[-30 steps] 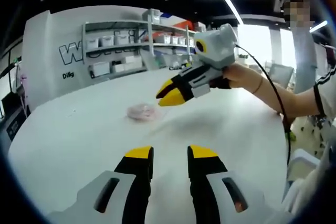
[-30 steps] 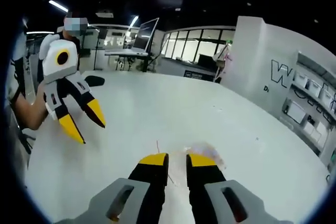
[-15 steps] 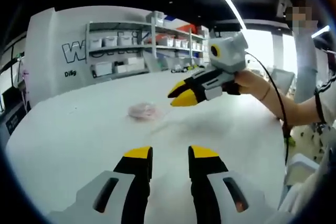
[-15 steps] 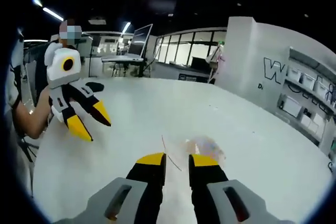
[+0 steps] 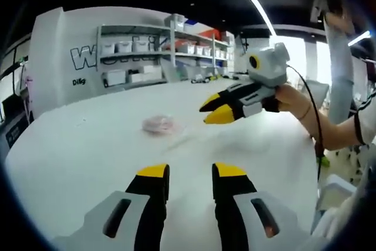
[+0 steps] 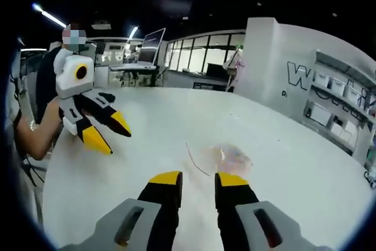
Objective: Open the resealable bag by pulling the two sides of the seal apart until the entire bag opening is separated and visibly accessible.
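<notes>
A small clear resealable bag (image 5: pixel 158 124) with pinkish contents lies flat on the round white table (image 5: pixel 88 151). In the left gripper view it rests well ahead of my left gripper (image 5: pixel 191 171), whose yellow-tipped jaws stand open with nothing between them. My right gripper (image 5: pixel 216 109) hovers above the table to the right of the bag, held by a hand. From the right gripper view, the bag (image 6: pixel 232 158) sits just beyond my right gripper (image 6: pixel 198 178), slightly to its right; those jaws are open and empty. My left gripper (image 6: pixel 109 133) hangs at the left, jaws apart.
Shelves with white bins (image 5: pixel 126 63) line a lettered wall beyond the table. Desks with a monitor (image 6: pixel 150 48) stand past the far edge. A person's forearm and a black cable (image 5: pixel 314 127) are at the right. A thin dark line (image 6: pixel 195 161) lies beside the bag.
My right gripper has drawn back from the bag and rightward in the left gripper view, and its jaws have spread a little wider. The bag has not moved.
</notes>
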Action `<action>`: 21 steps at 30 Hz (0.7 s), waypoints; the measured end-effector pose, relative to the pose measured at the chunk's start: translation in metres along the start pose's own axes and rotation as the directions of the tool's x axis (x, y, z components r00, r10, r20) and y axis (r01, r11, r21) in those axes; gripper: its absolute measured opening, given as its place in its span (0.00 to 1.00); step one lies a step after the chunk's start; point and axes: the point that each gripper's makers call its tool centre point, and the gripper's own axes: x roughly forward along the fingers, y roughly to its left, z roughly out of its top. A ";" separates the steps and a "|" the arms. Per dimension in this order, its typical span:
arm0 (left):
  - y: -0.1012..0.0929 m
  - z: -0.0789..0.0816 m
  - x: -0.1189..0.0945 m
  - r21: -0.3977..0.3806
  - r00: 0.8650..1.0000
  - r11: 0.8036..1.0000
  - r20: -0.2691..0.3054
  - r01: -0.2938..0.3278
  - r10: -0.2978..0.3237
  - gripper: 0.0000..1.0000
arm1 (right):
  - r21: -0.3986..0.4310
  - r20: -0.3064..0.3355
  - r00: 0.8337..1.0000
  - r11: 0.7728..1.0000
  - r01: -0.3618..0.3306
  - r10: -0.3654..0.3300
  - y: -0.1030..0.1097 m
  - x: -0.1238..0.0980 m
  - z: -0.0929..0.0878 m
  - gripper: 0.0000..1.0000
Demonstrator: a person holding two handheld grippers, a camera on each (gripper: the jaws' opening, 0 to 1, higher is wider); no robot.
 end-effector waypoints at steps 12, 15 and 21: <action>0.000 0.002 -0.002 -0.004 1.000 1.000 0.026 -0.006 0.006 0.34 | 0.015 0.023 1.000 1.000 0.009 -0.010 0.007 -0.010 -0.002 0.22; 0.003 0.002 -0.004 -0.009 0.999 1.000 0.039 -0.018 0.019 0.35 | 0.027 0.034 0.999 0.999 0.017 -0.018 0.007 -0.015 -0.003 0.23; 0.007 0.003 -0.008 -0.033 0.997 0.999 0.071 -0.027 0.030 0.37 | 0.061 0.053 0.997 0.997 0.045 -0.048 0.006 -0.025 -0.010 0.25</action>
